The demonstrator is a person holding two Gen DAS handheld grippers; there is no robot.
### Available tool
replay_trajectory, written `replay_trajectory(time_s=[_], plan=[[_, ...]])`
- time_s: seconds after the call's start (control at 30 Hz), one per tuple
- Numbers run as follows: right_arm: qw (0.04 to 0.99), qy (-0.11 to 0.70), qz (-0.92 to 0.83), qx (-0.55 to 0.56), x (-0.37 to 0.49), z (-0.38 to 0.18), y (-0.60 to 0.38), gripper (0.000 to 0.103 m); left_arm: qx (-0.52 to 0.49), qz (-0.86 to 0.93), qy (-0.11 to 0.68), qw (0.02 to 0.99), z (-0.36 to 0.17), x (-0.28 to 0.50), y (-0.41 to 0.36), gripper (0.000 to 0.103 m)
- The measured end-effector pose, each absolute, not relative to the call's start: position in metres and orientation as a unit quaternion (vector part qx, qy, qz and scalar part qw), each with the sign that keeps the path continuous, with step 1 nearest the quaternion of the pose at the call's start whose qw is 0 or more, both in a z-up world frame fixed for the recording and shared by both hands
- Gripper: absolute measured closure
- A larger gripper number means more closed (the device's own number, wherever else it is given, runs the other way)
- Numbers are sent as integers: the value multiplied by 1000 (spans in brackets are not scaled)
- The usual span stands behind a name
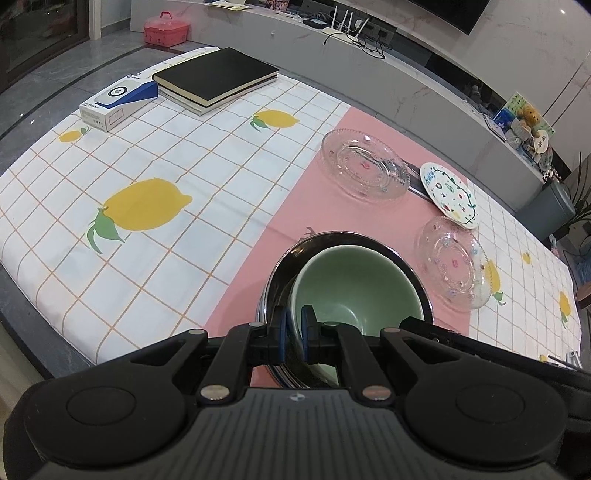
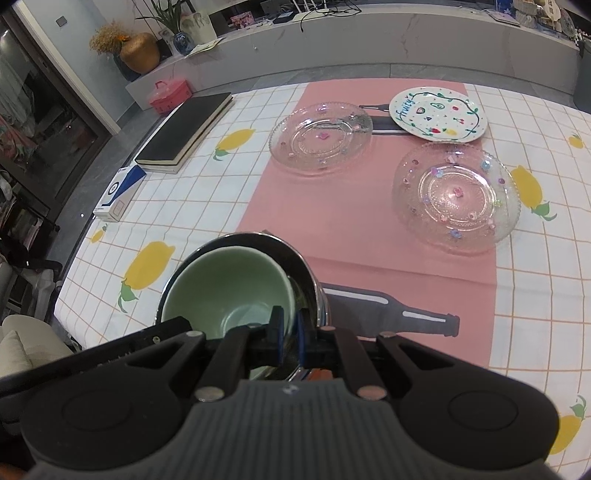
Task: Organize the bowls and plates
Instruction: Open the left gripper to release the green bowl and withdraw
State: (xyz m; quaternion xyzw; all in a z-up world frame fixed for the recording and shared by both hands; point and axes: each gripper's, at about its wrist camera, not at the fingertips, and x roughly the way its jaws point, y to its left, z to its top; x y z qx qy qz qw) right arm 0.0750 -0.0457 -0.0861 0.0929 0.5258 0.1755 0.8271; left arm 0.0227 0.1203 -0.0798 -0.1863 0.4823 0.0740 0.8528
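A pale green bowl (image 1: pixel 354 280) sits nested inside a steel bowl (image 1: pixel 295 251) on the pink runner. My left gripper (image 1: pixel 294 325) is shut on the near left rim of this stack. In the right wrist view the same green bowl (image 2: pixel 229 284) lies in the steel bowl (image 2: pixel 308 275), and my right gripper (image 2: pixel 288 325) is shut on the stack's right rim. Beyond stand a glass plate (image 1: pixel 365 168) (image 2: pixel 320 138), a white painted plate (image 1: pixel 450 194) (image 2: pixel 437 114) and a second glass plate (image 1: pixel 452 262) (image 2: pixel 456 195).
A black book (image 1: pixel 216 75) and a blue and white box (image 1: pixel 118 99) lie at the table's far left. A pink case (image 1: pixel 166 29) sits on the floor behind. A long grey ledge (image 2: pixel 369 44) runs past the table's far edge.
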Motion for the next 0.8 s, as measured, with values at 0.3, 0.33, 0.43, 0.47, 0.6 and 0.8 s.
replay_trajectory(time_s=[0.3, 0.33, 0.43, 0.47, 0.6, 0.8], plan=[[825, 529, 178, 90, 78, -87, -44, 97, -185, 69, 488, 850, -82, 24, 121, 91], [825, 529, 178, 90, 78, -87, -44, 96, -185, 68, 488, 851, -81, 24, 121, 91], [824, 529, 181, 93, 77, -86, -45, 93, -187, 62, 484, 853, -77, 23, 123, 84], [824, 528, 184, 93, 76, -85, -45, 87, -186, 60, 480, 855, -74, 22, 123, 83], [836, 504, 196, 90, 72, -69, -47, 73, -172, 52, 454, 873, -56, 19, 122, 78], [846, 490, 184, 101, 72, -58, -63, 59, -165, 62, 435, 883, -49, 19, 131, 58]])
